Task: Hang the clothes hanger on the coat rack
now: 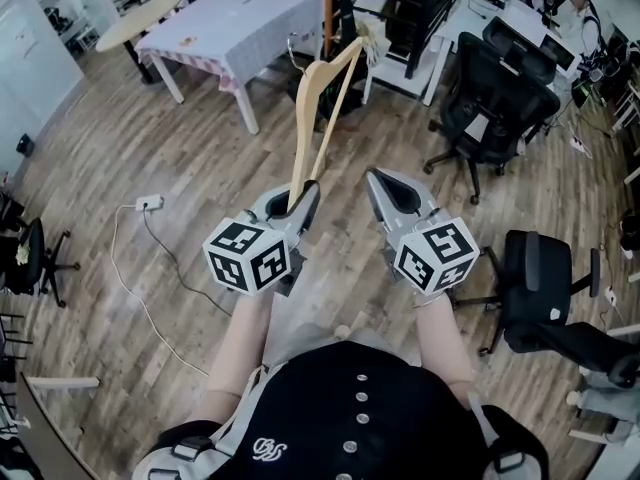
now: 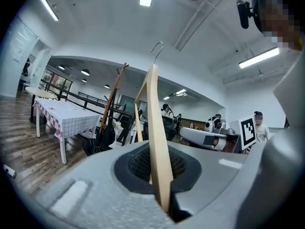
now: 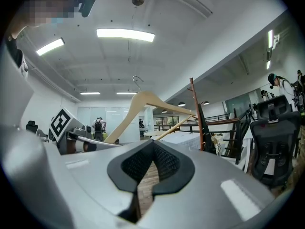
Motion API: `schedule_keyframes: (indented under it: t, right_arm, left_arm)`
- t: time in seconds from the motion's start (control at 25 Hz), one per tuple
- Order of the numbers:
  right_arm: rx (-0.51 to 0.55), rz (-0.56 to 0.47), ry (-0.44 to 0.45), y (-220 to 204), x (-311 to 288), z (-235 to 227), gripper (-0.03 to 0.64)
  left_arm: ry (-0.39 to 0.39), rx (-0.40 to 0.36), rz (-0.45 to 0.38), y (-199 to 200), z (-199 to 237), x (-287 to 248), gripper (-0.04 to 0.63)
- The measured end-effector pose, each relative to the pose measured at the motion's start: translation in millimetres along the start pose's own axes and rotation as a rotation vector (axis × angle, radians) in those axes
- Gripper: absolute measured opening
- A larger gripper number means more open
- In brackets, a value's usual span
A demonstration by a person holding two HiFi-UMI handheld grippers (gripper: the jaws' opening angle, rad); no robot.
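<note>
A person seen from above holds 2 handheld grippers out over a wooden floor (image 1: 200, 148). The left gripper (image 1: 298, 200) has its fingers (image 2: 138, 168) clamped tight on a pale wooden clothes hanger (image 1: 318, 108), gripping it low on 1 of its slats. The hanger rises up and away from the gripper, and its metal hook (image 2: 157, 49) is at the far end, in the air.

The right gripper (image 1: 385, 183) is just beside the left one, level with it. Its fingers (image 3: 167, 163) meet at the tips and have nothing between them. From this gripper's view the hanger shows side on, ahead and to the left.

The coat rack (image 1: 327, 8), a slim brown wooden pole with short pegs at the top, stands ahead of both grippers. In the left gripper view it is to the left of the hanger and clear of the hook. The hanger is not on the rack.

A counter (image 1: 240, 18) with a checked cloth stands to the left of the rack. Black office chairs (image 1: 490, 98) stand to the right. A white power strip (image 1: 150, 203) lies on the floor at the left.
</note>
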State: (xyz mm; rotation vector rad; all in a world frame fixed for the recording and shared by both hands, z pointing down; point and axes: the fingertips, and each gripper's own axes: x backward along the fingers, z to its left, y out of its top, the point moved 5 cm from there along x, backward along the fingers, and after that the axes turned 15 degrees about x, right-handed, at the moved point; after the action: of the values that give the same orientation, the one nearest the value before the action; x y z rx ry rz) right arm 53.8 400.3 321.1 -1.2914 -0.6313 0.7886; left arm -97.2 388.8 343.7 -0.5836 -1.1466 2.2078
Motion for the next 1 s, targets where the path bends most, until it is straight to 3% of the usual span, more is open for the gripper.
schedule_keyframes:
  t: [0.28, 0.48, 1.0]
  right_arm:
    - [0.004, 0.01, 0.052, -8, 5, -6, 0.0]
    - [-0.019, 0.002, 0.039, -16, -7, -21, 0.0]
    - [-0.024, 0.0, 0.052, -28, -122, -83, 0.0]
  left_arm:
    - [0.01, 0.057, -0.049, -6, -4, -6, 0.0]
    - [0.02, 0.078, -0.035, -7, 8, -19, 0.0]
    - [0.002, 0.073, -0.034, 49, 79, -100, 0.0]
